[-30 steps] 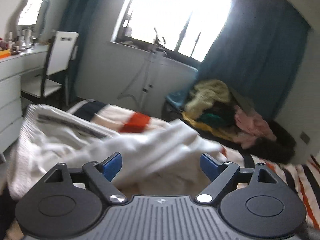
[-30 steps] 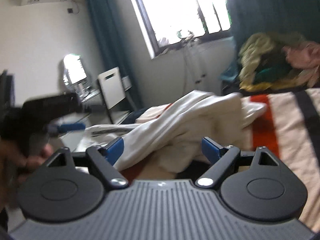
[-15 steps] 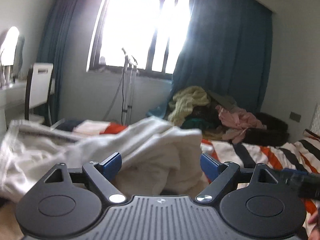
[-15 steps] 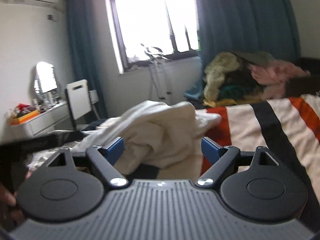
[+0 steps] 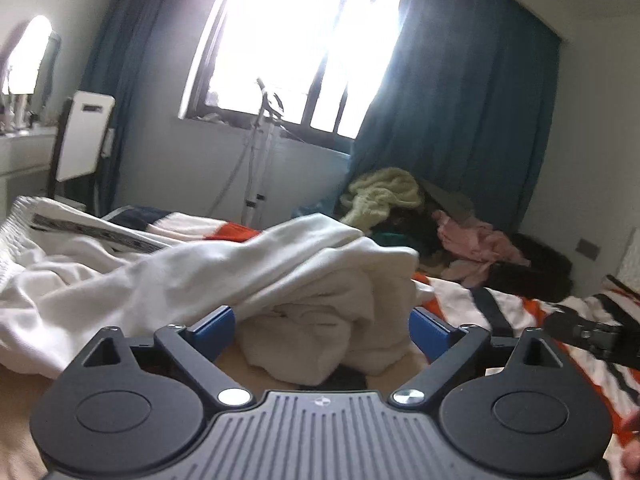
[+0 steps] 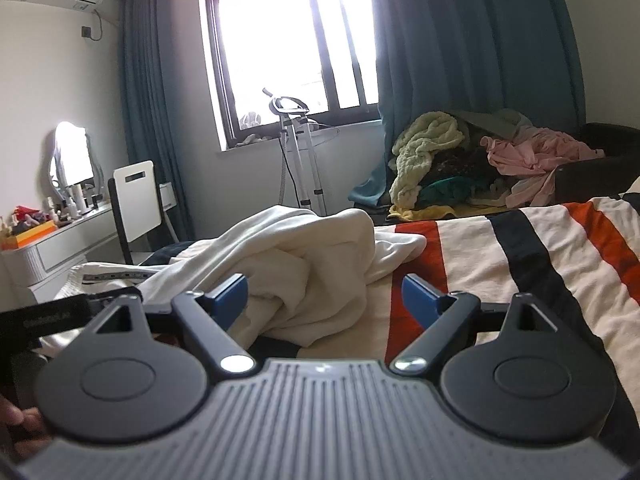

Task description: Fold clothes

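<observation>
Crumpled white garment (image 5: 224, 280) on striped bed (image 6: 500, 264), perhaps a sweatshirt, left gripper (image 5: 322, 326) and right gripper (image 6: 323, 296) both spread wide, empty, just short of it

no readable text, faint blurred lettering on left hand-held gripper (image 6: 46, 316)

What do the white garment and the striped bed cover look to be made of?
White garment: thick, soft, matte fabric, perhaps fleece or cotton, given its bulky rounded folds. Striped bed cover: flat matte woven cloth, probably cotton; it lies smooth without sheen.
</observation>
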The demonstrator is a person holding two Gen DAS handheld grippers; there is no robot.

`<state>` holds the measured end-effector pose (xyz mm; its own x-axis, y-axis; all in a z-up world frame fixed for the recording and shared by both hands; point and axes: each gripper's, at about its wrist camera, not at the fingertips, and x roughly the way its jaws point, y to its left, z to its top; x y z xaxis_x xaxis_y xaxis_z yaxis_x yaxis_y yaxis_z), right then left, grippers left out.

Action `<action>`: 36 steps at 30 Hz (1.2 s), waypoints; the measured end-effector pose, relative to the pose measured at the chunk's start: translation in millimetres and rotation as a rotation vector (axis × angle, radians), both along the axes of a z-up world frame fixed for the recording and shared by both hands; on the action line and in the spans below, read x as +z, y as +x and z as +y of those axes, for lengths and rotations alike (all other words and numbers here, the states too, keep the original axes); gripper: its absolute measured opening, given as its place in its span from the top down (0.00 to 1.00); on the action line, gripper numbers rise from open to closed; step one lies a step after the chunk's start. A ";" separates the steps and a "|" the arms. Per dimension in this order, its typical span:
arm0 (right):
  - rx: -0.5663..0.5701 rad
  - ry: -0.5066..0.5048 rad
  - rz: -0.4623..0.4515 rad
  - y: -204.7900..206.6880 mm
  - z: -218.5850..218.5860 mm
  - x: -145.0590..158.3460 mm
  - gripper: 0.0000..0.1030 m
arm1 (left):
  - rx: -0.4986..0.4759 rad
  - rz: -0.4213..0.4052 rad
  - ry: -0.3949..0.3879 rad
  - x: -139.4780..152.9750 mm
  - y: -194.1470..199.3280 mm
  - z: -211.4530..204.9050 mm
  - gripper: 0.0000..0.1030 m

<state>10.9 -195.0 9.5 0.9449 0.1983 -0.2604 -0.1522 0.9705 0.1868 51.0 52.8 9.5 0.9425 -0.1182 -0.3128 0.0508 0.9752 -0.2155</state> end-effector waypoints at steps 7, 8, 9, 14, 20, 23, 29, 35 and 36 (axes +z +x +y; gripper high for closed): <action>-0.011 -0.011 0.013 -1.9 0.6 0.5 0.16 | 0.033 0.043 0.002 -7.0 8.0 2.1 0.08; -0.013 -0.008 0.014 -2.6 0.2 0.9 0.16 | 0.037 0.053 0.003 -9.2 9.9 1.4 0.08; -0.014 -0.006 0.015 -3.5 -0.2 1.4 0.16 | 0.040 0.063 0.006 -11.6 11.7 0.0 0.08; -0.024 -0.005 0.020 -8.0 -3.1 4.0 0.16 | 0.036 0.095 0.032 -22.2 22.8 -8.2 0.08; -0.006 0.141 -0.036 -20.0 -27.7 28.8 0.16 | -0.080 0.145 0.078 -5.1 104.8 -26.5 0.08; -0.026 0.102 -0.051 -17.3 -36.3 26.6 0.16 | -0.071 0.179 0.120 5.8 168.4 -35.8 0.08; -0.020 0.147 0.025 11.0 -54.3 -2.9 0.16 | 0.021 0.176 0.212 17.4 281.1 -61.1 0.08; -0.055 0.181 0.114 59.2 -72.7 -39.3 0.16 | 0.037 0.238 0.362 -4.5 356.5 -91.3 0.22; -0.067 0.171 0.111 66.4 -74.6 -43.3 0.16 | 0.036 0.247 0.386 -8.4 367.2 -96.2 0.28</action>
<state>77.2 -269.7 -33.8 0.9247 0.1862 -0.3320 -0.0577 0.9307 0.3613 418.2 -43.4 1.1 0.8353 0.0821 -0.5436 0.0085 0.9867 0.1621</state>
